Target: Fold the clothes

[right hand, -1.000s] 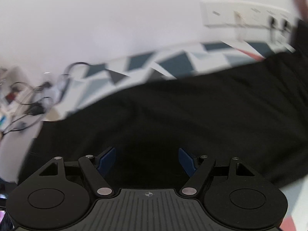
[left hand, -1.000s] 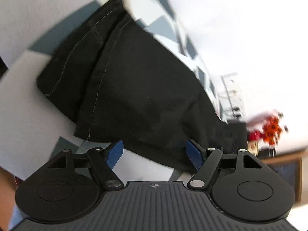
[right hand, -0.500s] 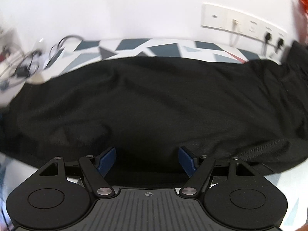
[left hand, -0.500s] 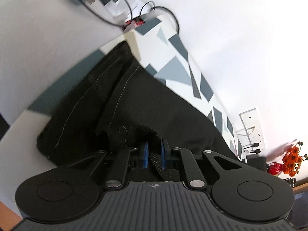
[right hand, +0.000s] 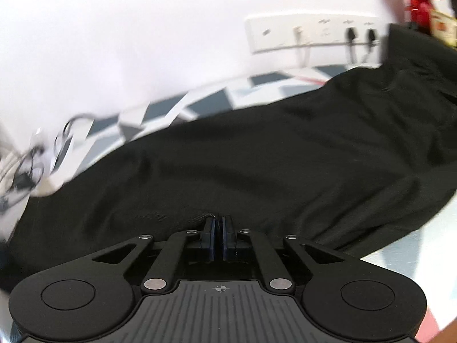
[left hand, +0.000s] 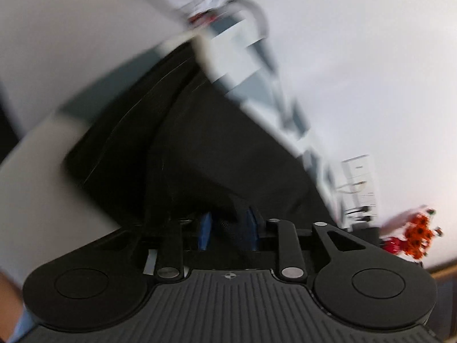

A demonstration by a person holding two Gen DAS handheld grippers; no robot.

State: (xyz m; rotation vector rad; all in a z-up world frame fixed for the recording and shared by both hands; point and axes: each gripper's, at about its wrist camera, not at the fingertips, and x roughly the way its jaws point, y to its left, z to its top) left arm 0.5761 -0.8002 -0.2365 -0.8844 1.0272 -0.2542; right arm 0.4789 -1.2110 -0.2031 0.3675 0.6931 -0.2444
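Observation:
A black garment (left hand: 182,148) lies spread on a table with a grey and white triangle-pattern cloth (left hand: 251,85). In the left wrist view, my left gripper (left hand: 228,228) is shut on a bunched fold of the garment's near edge, black fabric filling the gap between its blue pads (left hand: 205,228). The right wrist view shows the same garment (right hand: 257,160) stretching wide across the table. My right gripper (right hand: 218,228) is shut on its near hem, the pads almost touching with a thin ridge of cloth pinched between them. Both views are motion-blurred.
A white wall stands behind the table with a socket strip (right hand: 311,33) and plugged cables. Orange flowers in a red vase (left hand: 414,237) sit at the right end. Loose cables and chargers (right hand: 25,168) lie at the left end of the table.
The right gripper was open half a second ago and has shut on the garment's hem. The left gripper, shut on the fabric since half a second ago, is lifting and swinging with it.

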